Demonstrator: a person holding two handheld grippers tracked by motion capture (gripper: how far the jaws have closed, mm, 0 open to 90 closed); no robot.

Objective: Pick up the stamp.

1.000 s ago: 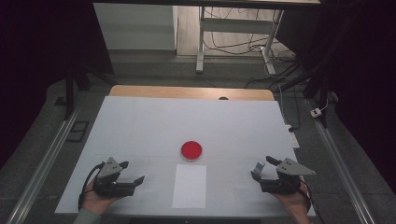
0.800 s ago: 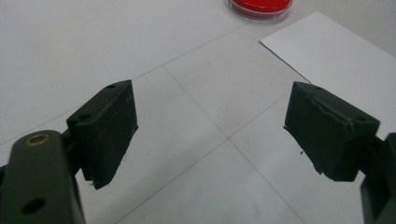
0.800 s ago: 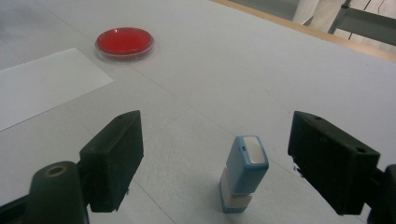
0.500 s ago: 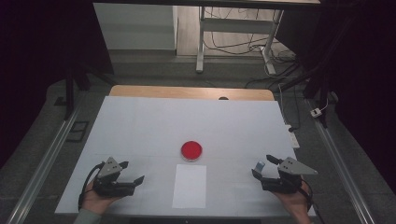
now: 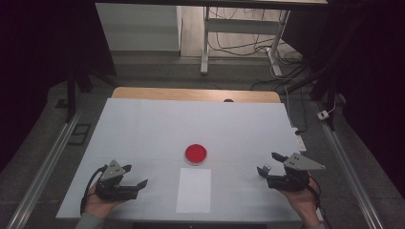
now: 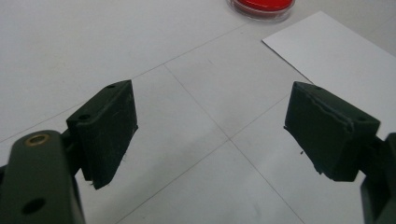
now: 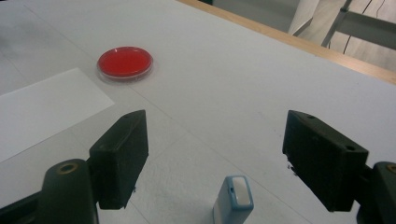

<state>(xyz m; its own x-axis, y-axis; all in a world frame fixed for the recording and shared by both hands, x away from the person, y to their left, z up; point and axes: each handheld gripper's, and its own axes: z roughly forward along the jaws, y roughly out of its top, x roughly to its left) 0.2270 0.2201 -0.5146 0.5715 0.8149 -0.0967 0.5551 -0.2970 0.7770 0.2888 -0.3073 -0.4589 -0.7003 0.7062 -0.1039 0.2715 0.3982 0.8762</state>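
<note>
Red dish (image 5: 196, 153), a shallow round one with a clear rim, sits near the middle of the white table (image 5: 143, 129) in the high view, a little toward the near side. Just nearer than it lies a white sheet of paper (image 5: 194, 189), close to the dish but whether they touch cannot be told. The left gripper (image 5: 135, 178) rests at the near left of the table, held by a hand (image 5: 98, 205), its jaws spread wide and pointing right toward the paper. The right gripper (image 5: 270, 162) is at the near right, held by the other hand (image 5: 303, 202), jaws wide apart and pointing left; a small pale blue object (image 5: 266, 168) sits between them.

From the left gripper view, the two black jaws stand wide apart over bare table with nothing between them. The red dish (image 6: 261, 7) shows at the far edge, and a corner of the paper (image 6: 336, 60) lies to its right.

From the right gripper view, the jaws are likewise wide apart. A small light blue block with a white end face (image 7: 233, 198) stands on the table between them, touching neither. The red dish (image 7: 125, 63) lies far left, the paper (image 7: 42, 112) nearer on the left, well apart from the block.
</note>
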